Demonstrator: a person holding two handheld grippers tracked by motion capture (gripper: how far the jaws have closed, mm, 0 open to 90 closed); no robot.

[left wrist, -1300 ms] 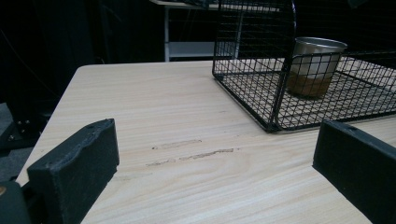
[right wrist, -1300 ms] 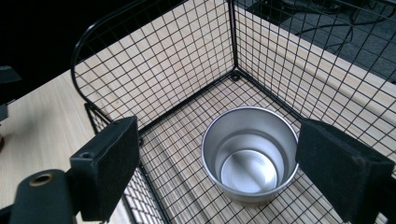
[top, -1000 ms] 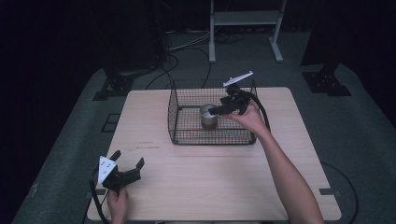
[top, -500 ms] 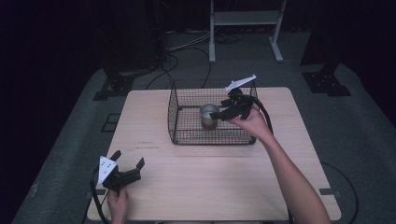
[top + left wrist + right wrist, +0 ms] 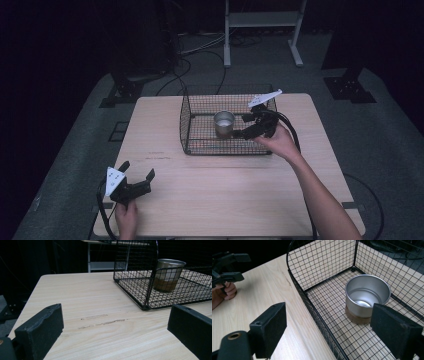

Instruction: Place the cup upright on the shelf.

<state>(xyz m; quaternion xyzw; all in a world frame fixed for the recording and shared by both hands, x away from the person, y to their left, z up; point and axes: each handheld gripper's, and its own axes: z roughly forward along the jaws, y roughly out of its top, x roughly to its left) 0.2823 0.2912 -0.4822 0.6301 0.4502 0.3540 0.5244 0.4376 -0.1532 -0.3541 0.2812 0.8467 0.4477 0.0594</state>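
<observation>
Right hand-held gripper [image 5: 239, 127]: jaws spread wide, holding nothing; poised over near right part of wire basket [image 5: 200, 145], just beside metal cup [image 5: 224, 123], not touching it. Metal cup: upright, empty, seated on brown round base, inside wire basket toward centre. Wire basket: black mesh, open top, on far half of worktop [image 5: 225, 190]. Left hand-held gripper [image 5: 136, 176]: jaws spread, empty, low at worktop's near left corner, well apart from wire basket.
</observation>
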